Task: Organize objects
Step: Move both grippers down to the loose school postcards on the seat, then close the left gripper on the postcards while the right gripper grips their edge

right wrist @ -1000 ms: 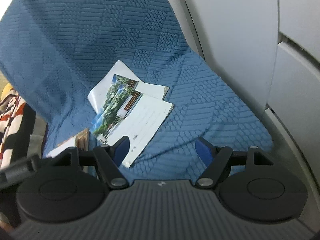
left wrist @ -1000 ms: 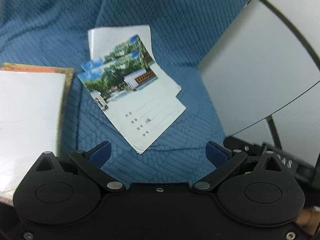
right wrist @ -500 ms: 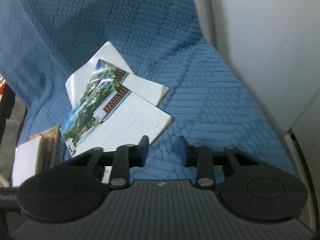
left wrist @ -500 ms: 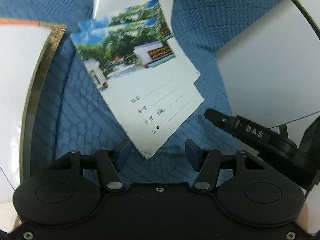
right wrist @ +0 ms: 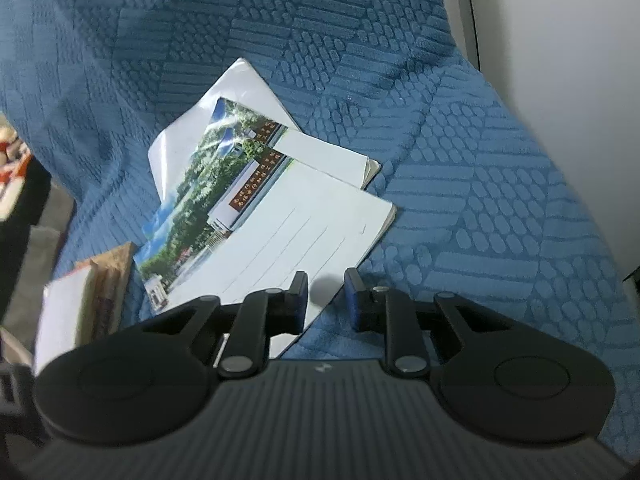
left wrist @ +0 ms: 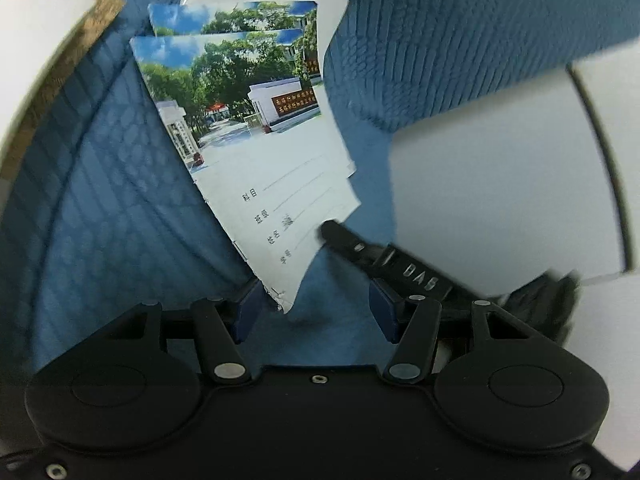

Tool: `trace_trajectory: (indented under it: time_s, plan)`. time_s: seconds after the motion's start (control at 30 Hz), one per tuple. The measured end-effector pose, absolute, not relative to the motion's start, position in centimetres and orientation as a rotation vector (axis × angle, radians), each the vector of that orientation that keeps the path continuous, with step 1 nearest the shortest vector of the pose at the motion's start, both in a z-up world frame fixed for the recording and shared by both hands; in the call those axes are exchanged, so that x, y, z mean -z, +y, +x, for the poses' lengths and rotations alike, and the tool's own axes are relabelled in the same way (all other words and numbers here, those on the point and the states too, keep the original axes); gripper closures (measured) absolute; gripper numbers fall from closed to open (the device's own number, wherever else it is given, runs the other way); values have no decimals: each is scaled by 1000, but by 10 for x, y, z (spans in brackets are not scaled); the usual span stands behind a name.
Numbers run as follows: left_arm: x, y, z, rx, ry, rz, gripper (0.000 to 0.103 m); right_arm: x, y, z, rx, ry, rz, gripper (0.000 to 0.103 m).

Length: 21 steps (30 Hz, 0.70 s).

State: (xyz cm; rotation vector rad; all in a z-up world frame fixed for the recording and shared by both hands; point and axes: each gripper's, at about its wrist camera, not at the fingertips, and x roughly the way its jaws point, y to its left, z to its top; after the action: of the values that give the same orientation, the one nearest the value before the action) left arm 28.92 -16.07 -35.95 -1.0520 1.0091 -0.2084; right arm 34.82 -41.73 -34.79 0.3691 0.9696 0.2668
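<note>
Landmark: top notebook [left wrist: 256,168], photo cover with ruled lines, lying on the blue textured cover [right wrist: 460,184].

Count: three notebooks in a fanned pile. The second notebook [right wrist: 320,152] sits under the top one and shows beyond its far edge; the third, a plain white one [right wrist: 224,112], lies lowest and furthest back. One brown-edged book [right wrist: 100,292] lies just beside the top notebook's photo end. One pale panel [left wrist: 500,200] stands near the opposite side.

Left gripper [left wrist: 316,312]: jaws apart, having just been closing. The top notebook's near corner lies just inside the left pad; nothing is pinched.

Right gripper [right wrist: 326,304]: jaws narrow but not together, having just been closing. The notebook's near edge shows in the gap; whether the pads press it cannot be told. In the left view its tip meets the notebook's right edge.

Risks, as judged:
- Only the cover sheet may be caught, so the book would fan open when lifted.
- The pile may slide on the soft cloth when nudged.
- The two grippers are close together at one corner and could collide.
</note>
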Motion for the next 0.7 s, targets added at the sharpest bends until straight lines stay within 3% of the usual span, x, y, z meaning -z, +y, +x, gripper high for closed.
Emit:
trace_trajectory:
  time_s: [0.1, 0.27, 0.43, 0.6, 0.67, 0.7]
  plan:
    - [364, -158, 289, 217, 971, -1168, 49, 350, -426, 349, -266, 976, 436, 86]
    - [385, -163, 291, 162, 990, -1276, 65, 355, -436, 350, -268, 983, 541, 87]
    - [403, -167, 295, 105, 985, -1377, 72, 361, -445, 352, -266, 985, 640, 89]
    - [412, -170, 302, 55, 979, -1410, 86, 369, -454, 352, -259, 999, 754, 93]
    - [414, -171, 303, 34, 984, -1404, 99, 371, -458, 351, -254, 1002, 792, 93]
    - [414, -171, 304, 35, 986, -1402, 99, 371, -459, 350, -247, 1005, 807, 93]
